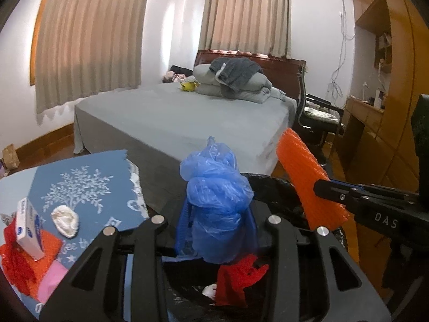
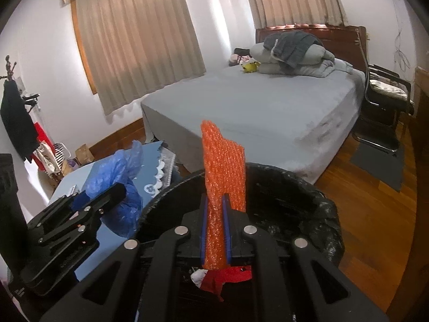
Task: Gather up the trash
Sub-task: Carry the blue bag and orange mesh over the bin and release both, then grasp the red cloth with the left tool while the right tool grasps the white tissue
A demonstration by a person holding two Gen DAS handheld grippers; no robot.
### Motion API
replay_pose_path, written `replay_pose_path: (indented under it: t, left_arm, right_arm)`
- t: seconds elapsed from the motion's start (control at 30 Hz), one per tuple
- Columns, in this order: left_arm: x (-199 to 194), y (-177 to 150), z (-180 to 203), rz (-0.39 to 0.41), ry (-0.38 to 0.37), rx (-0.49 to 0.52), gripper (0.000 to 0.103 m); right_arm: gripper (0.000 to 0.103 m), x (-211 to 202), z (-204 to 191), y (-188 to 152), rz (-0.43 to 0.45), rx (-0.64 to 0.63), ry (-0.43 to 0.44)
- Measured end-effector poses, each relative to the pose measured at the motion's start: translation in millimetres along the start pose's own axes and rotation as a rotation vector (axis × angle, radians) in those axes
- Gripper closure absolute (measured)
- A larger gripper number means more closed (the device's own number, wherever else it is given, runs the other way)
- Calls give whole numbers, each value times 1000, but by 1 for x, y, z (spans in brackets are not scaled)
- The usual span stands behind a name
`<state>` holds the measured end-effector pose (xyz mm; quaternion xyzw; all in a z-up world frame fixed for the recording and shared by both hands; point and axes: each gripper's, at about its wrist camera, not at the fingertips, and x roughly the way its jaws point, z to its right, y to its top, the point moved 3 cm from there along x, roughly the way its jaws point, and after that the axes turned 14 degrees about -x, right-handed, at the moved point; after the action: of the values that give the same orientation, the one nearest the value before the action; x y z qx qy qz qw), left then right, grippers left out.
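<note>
My left gripper (image 1: 217, 225) is shut on a crumpled blue plastic bag (image 1: 214, 187), held over the black-lined trash bin (image 1: 270, 187). My right gripper (image 2: 215, 214) is shut on an orange bubble-wrap strip (image 2: 222, 161) that stands upright above the bin (image 2: 295, 179). In the left wrist view the right gripper (image 1: 321, 185) reaches in from the right with the strip (image 1: 303, 166). The right wrist view has the left gripper (image 2: 118, 190) and blue bag (image 2: 126, 171) at the left. A red scrap (image 1: 236, 281) and a white scrap lie inside the bin.
To the left, a table with a blue cloth (image 1: 80, 177) carries a white crumpled tissue (image 1: 65, 220), a small box (image 1: 26, 228), red and orange pieces (image 1: 21, 263) and a pink piece (image 1: 53, 279). A bed (image 2: 268, 107), chair (image 2: 386, 99) and wooden cabinets (image 1: 380, 123) stand beyond.
</note>
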<state>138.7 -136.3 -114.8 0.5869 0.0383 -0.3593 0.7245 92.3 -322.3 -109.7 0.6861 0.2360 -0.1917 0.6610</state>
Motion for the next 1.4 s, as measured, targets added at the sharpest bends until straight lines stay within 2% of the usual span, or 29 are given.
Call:
replay_pose_path:
  t: [0.13,0.23,0.3,0.37,0.43,0.5,0.57,0.67,0.93,1.4]
  left_arm:
    - [10,-3,0,-23,-24,-13,47]
    - [13,-4,-4,-32,-16,-26,41]
    - [13,-4,-8,-30,-3,-31,40]
    - [11,-1,-16,-20,18,-40,38]
    - [6,4,-21,-6,41,-53,35]
    - [2,8,-29,8,62,-59,30]
    - [-6,12,-39,29,96,-60,26]
    - [-16,19,-50,54,133,-65,20]
    - [-49,30,-91,108,250,-96,15]
    - [-100,28,-166,157,419,-137,15]
  right_arm:
    - [90,1,9,-6,-10,10,-17]
    - [82,2,13,-9,-19,17,-27]
    - [77,2,16,-10,-19,23,-30]
    - [64,2,19,-10,-15,25,-35]
    - [57,1,19,-10,-8,27,-41]
    - [45,0,19,-9,-2,26,-46]
    - [24,-2,17,-7,9,26,-60]
    - [6,-5,12,-3,31,26,-78]
    - [6,1,-22,12,51,-26,-43]
    - [6,30,-100,28,60,-105,63]
